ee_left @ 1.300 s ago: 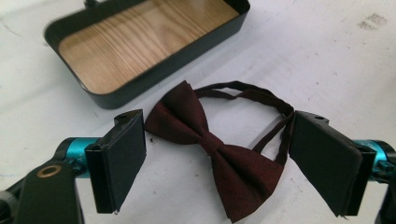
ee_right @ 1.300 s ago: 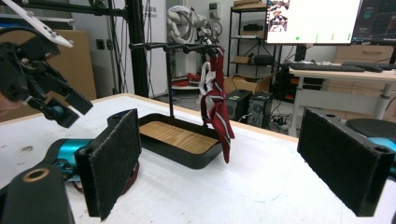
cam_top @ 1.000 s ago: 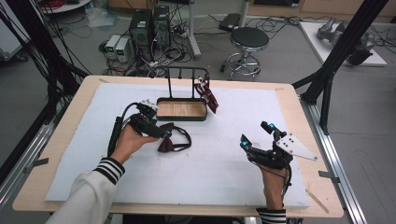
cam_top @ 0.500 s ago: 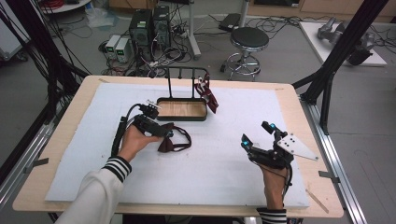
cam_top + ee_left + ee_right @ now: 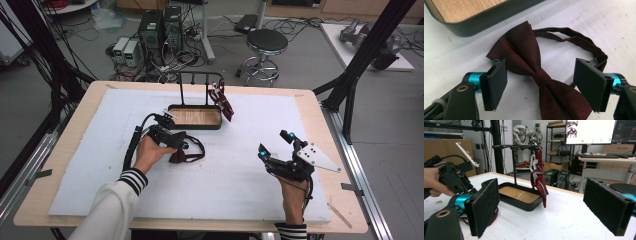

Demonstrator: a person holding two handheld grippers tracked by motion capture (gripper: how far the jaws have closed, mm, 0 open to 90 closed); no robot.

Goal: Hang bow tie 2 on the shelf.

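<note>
Between the closing, not yet touching jaws of the left claw (image 5: 540, 85) lies the bow tie (image 5: 534, 72).

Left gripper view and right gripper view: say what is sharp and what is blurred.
Left gripper view: the bow tie and its weave are sharp, lit evenly, with only soft shadows. Right gripper view: the hanging necktie is fairly sharp, and the bright monitor is washed out.
</note>
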